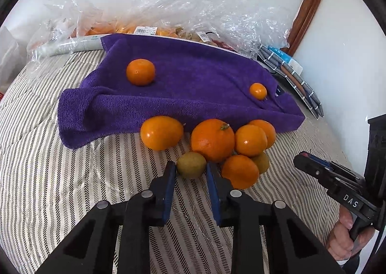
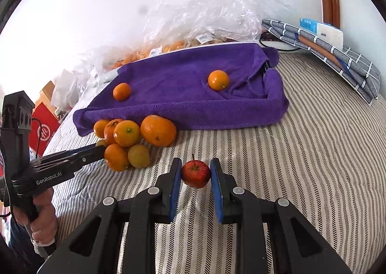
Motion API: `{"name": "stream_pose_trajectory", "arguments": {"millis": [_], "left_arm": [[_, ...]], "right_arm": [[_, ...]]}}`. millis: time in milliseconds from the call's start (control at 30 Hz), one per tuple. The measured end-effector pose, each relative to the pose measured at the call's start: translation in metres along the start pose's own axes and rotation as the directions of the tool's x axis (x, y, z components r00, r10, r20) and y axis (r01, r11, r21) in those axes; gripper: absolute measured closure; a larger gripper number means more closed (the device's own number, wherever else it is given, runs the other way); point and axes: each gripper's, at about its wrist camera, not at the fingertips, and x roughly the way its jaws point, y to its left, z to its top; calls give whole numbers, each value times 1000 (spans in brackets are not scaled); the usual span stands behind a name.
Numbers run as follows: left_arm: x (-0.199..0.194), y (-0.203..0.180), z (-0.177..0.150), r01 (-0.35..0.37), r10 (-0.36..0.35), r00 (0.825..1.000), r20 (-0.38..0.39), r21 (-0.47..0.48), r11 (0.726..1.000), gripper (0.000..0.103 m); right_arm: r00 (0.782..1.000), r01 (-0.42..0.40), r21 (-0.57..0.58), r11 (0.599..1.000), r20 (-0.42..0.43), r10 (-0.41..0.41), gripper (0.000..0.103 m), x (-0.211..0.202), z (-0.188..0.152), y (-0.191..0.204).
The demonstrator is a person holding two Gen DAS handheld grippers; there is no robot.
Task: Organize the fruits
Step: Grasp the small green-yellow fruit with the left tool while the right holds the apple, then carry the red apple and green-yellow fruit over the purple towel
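Kiwi [image 1: 191, 165] pinched in left tool [image 1: 190, 172], apparently; right tool [image 2: 196, 174] pinching small apple [image 2: 196, 172]

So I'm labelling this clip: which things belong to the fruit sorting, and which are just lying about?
Job: kiwi, small red apple, heap of oranges, two oranges on the purple towel.
Lying about: plastic bags, folded checked cloth, red box.

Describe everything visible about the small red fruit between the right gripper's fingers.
The small red fruit is round, glossy and apple-like, red with a yellowish patch near the bottom and a thin dark stem pointing up. It sits upright between the blue pads of the right gripper, which is shut on it. Below it lies the striped cloth; whether it rests there or is lifted cannot be told. It is apart from the oranges.
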Motion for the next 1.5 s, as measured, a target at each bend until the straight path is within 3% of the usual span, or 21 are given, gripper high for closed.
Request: {"name": "stream_pose_trajectory", "arguments": {"millis": [167,400,1200,1500], "left_arm": [[-15,0,-4,-9,10,997,77,-15,1000,78],[-37,6,-7,-68,75,980,186,-44,997,78],[-53,22,-3,-134,163,953,256,-129,983,78],[-67,22,13,-155,185,945,271,-127,980,78]], "right_arm": [[1000,-1,15,1000,7,1,79,-1,-1,-2],[1000,8,13,1000,16,-8,79,-3,-1,-1],[997,-35,73,997,73,29,79,-12,-1,-12],[995,2,58,998,100,-8,79,-21,9,-8]]}}
